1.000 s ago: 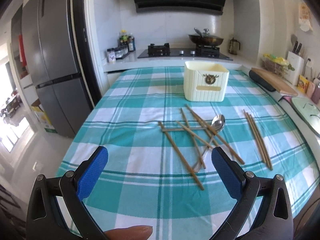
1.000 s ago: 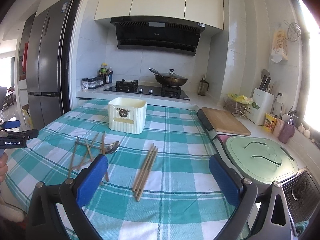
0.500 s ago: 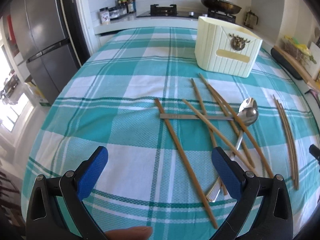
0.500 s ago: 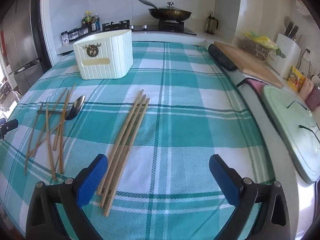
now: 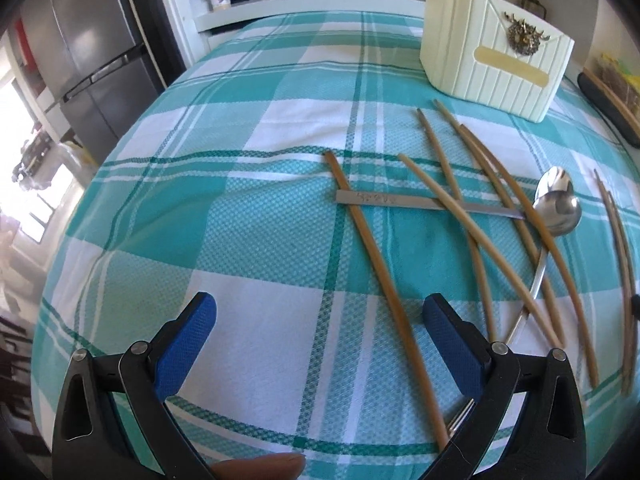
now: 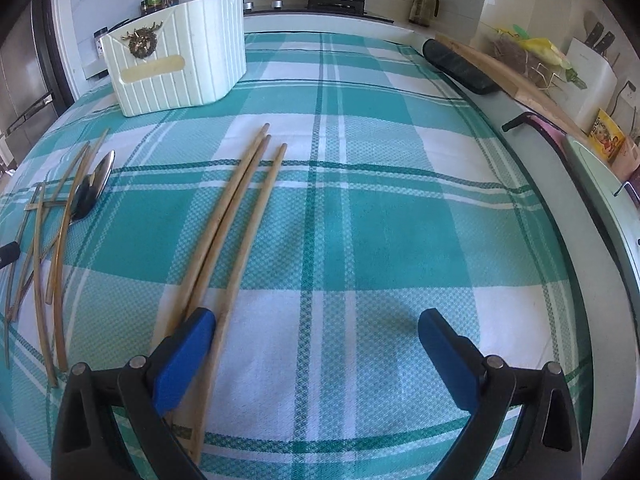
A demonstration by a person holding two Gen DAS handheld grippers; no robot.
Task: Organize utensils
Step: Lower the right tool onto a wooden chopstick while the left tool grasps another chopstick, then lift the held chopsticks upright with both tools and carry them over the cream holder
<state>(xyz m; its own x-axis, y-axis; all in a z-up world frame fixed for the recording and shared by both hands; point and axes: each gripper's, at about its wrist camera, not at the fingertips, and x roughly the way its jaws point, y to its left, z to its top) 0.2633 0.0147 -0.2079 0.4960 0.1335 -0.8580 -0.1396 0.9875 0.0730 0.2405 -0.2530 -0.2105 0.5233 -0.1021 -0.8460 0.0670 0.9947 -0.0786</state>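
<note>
Steel spoon (image 5: pixel 558 210) clear only left view.

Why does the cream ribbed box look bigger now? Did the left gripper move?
Yes. The left gripper moved forward and down toward the cream ribbed box, which stayed put on the checked tablecloth.

No text can be read with certainty. The flat metal utensil handle (image 5: pixel 420 203), lying in front of the cream utensil holder (image 5: pixel 496 52), carries engraved marks too small to read, and the holder's own label plate (image 5: pixel 510 65) is blank.
</note>
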